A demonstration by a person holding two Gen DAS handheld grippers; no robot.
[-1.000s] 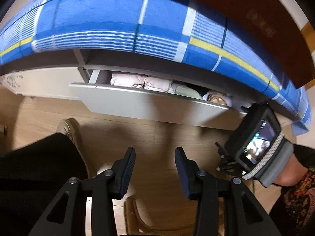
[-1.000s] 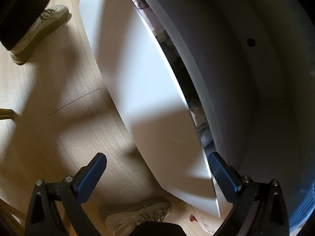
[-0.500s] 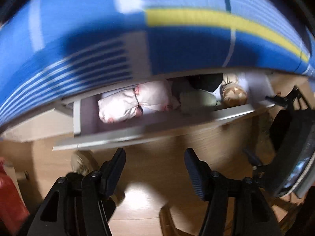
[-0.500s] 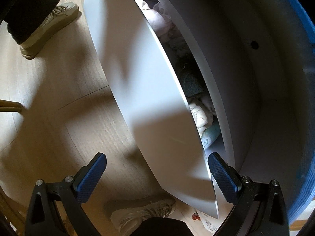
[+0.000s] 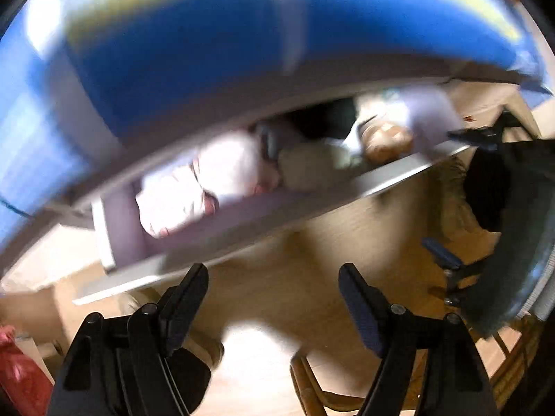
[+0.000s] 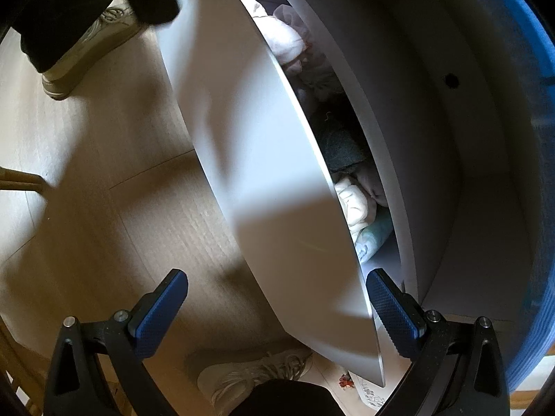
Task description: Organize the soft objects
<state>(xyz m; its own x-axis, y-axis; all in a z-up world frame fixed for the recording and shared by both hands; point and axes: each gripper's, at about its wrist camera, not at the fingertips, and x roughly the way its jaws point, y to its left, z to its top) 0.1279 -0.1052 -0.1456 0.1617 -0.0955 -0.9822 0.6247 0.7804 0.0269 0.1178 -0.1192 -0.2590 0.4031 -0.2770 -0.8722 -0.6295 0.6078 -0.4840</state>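
two sets of tongs, neither holding anything: the left gripper [image 5: 274, 303] has just been opening its jaws, nothing between them, above the floor in front of the drawer [image 5: 242, 239]; the right gripper [image 6: 277, 306] stands wide astride the drawer's smooth white front panel [image 6: 277, 208]. risk: a hasty reach could snag that hard front edge, or drag neighbouring pieces out. soft clothes [image 6: 288, 43] lie rumpled inside, pale, limp, bunched along the drawer's length.

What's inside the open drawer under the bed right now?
The drawer holds soft bundles: pale pink fabric, a dark piece, cream cloth. Its front panel hides whatever lies deeper.
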